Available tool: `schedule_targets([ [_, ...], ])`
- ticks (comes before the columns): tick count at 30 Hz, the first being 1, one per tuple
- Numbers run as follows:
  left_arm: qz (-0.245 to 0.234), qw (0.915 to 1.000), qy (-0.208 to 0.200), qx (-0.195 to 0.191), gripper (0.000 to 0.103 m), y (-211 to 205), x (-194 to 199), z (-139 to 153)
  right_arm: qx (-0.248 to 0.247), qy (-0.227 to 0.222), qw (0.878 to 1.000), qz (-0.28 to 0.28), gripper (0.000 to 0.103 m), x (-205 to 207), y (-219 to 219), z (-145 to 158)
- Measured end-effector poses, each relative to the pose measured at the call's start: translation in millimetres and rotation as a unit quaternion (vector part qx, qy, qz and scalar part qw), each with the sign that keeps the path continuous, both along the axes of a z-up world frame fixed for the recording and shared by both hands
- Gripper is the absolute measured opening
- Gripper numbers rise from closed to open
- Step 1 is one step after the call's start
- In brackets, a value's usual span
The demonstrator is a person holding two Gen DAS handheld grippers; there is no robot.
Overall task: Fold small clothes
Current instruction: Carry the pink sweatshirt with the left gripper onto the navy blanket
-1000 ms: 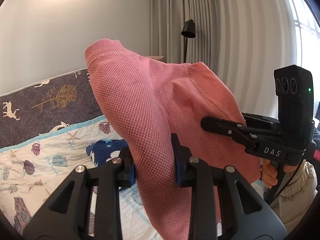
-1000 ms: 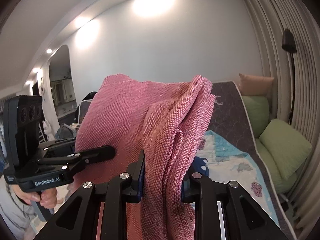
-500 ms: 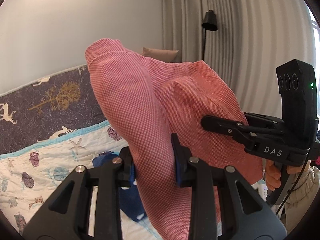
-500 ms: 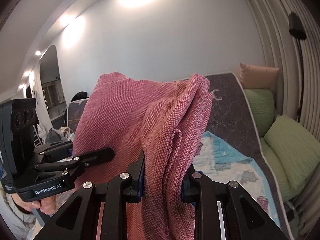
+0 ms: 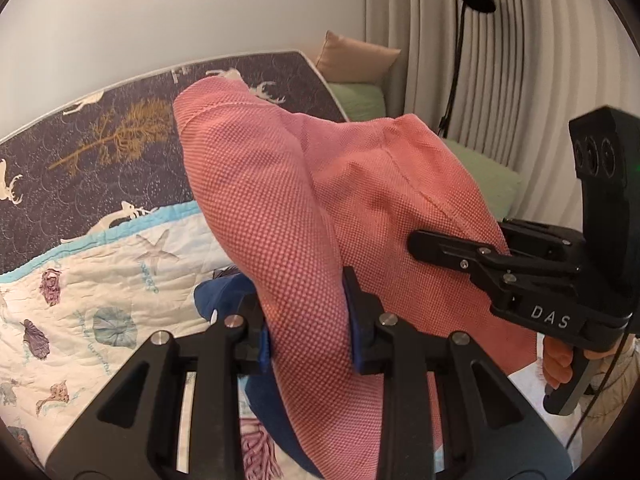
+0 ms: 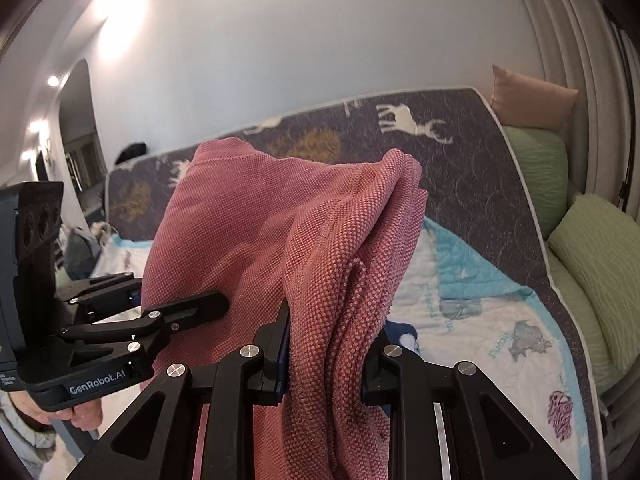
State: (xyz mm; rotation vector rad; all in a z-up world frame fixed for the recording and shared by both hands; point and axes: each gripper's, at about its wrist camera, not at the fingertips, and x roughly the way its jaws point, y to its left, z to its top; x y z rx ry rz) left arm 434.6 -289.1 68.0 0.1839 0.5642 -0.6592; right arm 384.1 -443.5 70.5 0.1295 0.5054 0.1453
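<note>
Pink waffle-knit cloth hangs in the air above the bed, pinched at two places and bunched between them. Left claw is clamped on a thick fold of the cloth, its blue-padded fingers pressed against the fabric on both sides, and the cloth bulges up and forward past the fingertips before draping down below the frame. Right claw is likewise clamped on a gathered, layered edge of the same cloth, which rises ahead of its fingers into a rounded hump and falls away beneath them. In the left wrist view the right claw reaches in from the right, its tip against the fabric, with fingers of the person's hand curled around the handle. In the right wrist view the left claw comes in from the left and touches the cloth near its lower side. Beneath and ahead of both claws lies a quilt printed with starfish and shells, edged in turquoise, and a dark blue garment rests on it just behind the left claw's fingers. Beyond the quilt stands a dark mattress patterned with deer, with green cushions off to the right of it.
</note>
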Motion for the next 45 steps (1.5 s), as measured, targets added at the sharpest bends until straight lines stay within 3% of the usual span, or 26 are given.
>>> schedule_targets([
  [3,0.005,0.9999,0.013,-0.009,0.033,0.1,19.6,-23.2,-0.001,0.016,1.0,-0.003,0.024,24.5,-5.4,-18.7],
  [5,0.022,0.9989,0.041,-0.006,0.042,2.6,38.0,-51.2,0.005,0.036,0.999,0.002,0.025,45.1,-7.9,-36.7],
  [8,0.061,0.9937,0.085,0.041,0.056,3.5,62.0,-108.4,-0.009,0.093,0.995,-0.026,0.033,77.6,-12.2,-86.8],
  [9,0.069,0.9938,0.076,0.041,0.058,4.9,62.0,-118.9,-0.016,0.106,0.993,-0.039,0.037,83.2,-14.1,-100.9],
  [10,0.073,0.9946,0.065,0.035,0.063,6.5,60.2,-123.5,-0.015,0.122,0.991,-0.055,0.044,89.2,-18.0,-120.7],
  [12,0.075,0.9952,0.06,0.015,0.068,9.4,62.2,-129.6,0.028,0.114,0.991,-0.07,0.047,88.5,-29.0,-143.3],
  [15,0.075,0.9954,0.06,0.0,0.074,11.1,66.9,-135.0,0.083,0.103,0.988,-0.079,0.054,80.9,-45.6,-154.2],
  [22,0.089,0.9918,0.079,-0.045,0.074,21.7,78.3,-151.2,0.081,0.099,0.988,-0.089,0.061,83.7,-45.8,-160.8],
  [25,0.095,0.992,0.075,-0.036,0.076,18.8,75.7,-145.7,0.08,0.106,0.985,-0.106,0.069,85.0,-48.5,-161.2],
  [28,0.108,0.9896,0.088,-0.038,0.084,23.0,70.8,-134.4,0.08,0.113,0.982,-0.127,0.069,74.4,-48.9,-152.5],
  [30,0.112,0.9879,0.099,-0.04,0.085,29.7,63.1,-124.4,0.073,0.121,0.979,-0.147,0.071,59.3,-49.0,-141.9],
  [33,0.101,0.9916,0.077,-0.026,0.084,36.0,40.7,-106.7,0.058,0.124,0.977,-0.162,0.071,28.7,-48.5,-123.1],
  [38,0.061,0.9978,0.025,-0.001,0.086,42.5,-19.3,-72.6,0.036,0.116,0.981,-0.154,0.071,-33.4,-36.5,-97.5],
  [45,0.037,0.9988,-0.007,-0.03,0.098,62.6,-120.5,-29.7,0.023,0.081,0.984,-0.154,0.071,-132.7,2.3,-57.2],
])
